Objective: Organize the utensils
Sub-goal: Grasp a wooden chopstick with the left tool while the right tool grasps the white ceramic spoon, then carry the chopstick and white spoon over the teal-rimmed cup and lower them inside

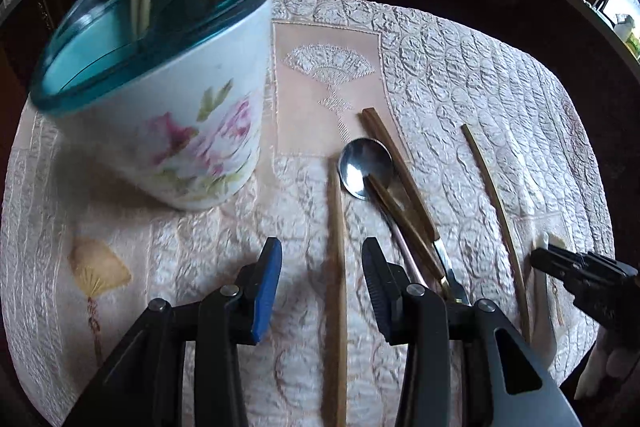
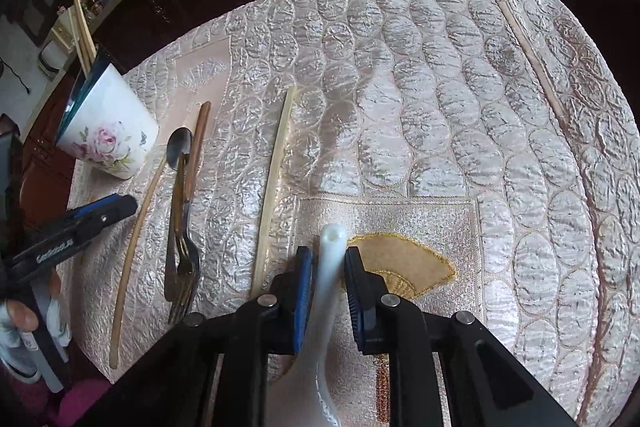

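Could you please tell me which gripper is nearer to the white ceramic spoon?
Right. The right gripper is shut on the white ceramic spoon; the left gripper stands apart, straddling a wooden chopstick.

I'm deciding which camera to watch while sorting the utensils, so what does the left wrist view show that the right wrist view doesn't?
Only the left wrist view looks down into the floral cup, showing its blue inside, and shows the left gripper with its jaws open over a wooden chopstick.

Only the right wrist view shows the right gripper shut on the white ceramic spoon, the fork tines, and a far chopstick near the table's edge.

Both show the cup, metal spoon, loose chopsticks and quilted tablecloth.
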A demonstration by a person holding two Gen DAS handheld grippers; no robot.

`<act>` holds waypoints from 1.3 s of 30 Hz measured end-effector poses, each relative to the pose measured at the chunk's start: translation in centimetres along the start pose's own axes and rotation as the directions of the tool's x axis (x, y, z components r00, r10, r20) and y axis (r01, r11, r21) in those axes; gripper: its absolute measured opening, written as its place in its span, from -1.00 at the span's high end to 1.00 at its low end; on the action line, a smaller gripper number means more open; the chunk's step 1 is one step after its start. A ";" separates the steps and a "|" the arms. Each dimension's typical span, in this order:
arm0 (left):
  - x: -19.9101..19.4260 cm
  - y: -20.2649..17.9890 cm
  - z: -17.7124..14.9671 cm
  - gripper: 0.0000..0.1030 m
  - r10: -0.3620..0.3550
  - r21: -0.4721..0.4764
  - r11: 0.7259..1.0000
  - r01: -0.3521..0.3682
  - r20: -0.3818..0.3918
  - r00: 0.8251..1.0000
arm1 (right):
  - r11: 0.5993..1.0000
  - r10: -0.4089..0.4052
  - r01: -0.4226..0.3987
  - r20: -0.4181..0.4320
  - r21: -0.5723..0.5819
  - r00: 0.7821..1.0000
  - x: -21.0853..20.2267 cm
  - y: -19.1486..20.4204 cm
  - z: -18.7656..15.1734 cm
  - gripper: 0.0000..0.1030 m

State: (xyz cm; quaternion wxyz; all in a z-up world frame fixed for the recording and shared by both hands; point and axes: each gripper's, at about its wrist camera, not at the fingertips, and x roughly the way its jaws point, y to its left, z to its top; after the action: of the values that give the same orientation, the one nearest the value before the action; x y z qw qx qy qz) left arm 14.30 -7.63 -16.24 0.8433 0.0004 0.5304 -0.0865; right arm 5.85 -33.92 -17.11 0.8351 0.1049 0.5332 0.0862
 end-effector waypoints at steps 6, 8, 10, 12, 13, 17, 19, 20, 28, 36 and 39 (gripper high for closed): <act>2.1 -1.1 1.2 0.18 0.048 0.050 0.998 -0.047 -0.022 0.999 | 1.000 0.021 -0.021 0.005 -0.009 1.000 0.5 -0.4 0.5 0.68; 2.6 -1.4 1.2 0.35 0.061 0.079 0.995 -0.060 -0.020 0.998 | 0.999 0.014 -0.014 0.007 -0.032 1.000 0.3 -0.2 0.5 0.72; 2.4 -1.3 1.2 0.76 0.050 0.084 0.995 -0.049 -0.020 0.999 | 0.999 0.017 -0.016 0.018 -0.046 1.000 -0.3 0.0 0.5 0.72; 1.8 -1.1 1.1 0.87 0.019 0.073 0.997 -0.017 -0.027 0.999 | 0.999 0.027 -0.025 0.030 -0.047 0.999 -1.0 0.1 0.4 0.72; 1.2 -0.8 1.1 0.87 -0.001 0.063 0.998 0.002 -0.020 1.000 | 0.998 0.030 -0.028 0.039 -0.049 0.999 -1.4 0.2 0.4 0.72; -1.7 0.7 1.0 0.88 -0.080 0.027 0.996 0.079 0.024 0.996 | 0.997 0.035 -0.030 0.068 -0.072 0.997 -2.9 1.0 0.4 0.72; -3.3 1.5 0.8 0.89 -0.107 0.009 0.994 0.107 0.053 0.993 | 0.996 0.042 -0.034 0.087 -0.085 0.995 -3.6 1.5 0.2 0.73; -4.1 2.0 0.7 0.89 -0.114 0.004 0.993 0.114 0.067 0.991 | 0.995 0.048 -0.039 0.097 -0.092 0.994 -4.1 1.9 0.1 0.73; -9.9 3.9 -1.0 0.89 -0.150 -0.015 0.988 0.155 0.168 0.974 | 0.987 0.067 -0.045 0.144 -0.154 0.987 -6.0 4.5 0.0 0.73; -14.5 4.4 -2.0 0.89 -0.170 -0.015 0.984 0.180 0.253 0.952 | 0.975 0.136 -0.100 0.172 -0.200 0.976 -7.7 7.4 0.2 0.83; -15.9 5.2 -2.1 0.89 -0.160 -0.022 0.985 0.173 0.280 0.946 | 0.970 0.141 -0.098 0.184 -0.224 0.973 -7.9 8.5 0.7 0.83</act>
State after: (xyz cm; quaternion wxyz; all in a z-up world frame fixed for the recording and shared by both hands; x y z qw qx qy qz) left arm 6.48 -0.02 -3.46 0.8988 -0.0759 0.4069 -0.1443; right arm 2.94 -27.78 -7.62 0.8837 0.0547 0.4277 0.1824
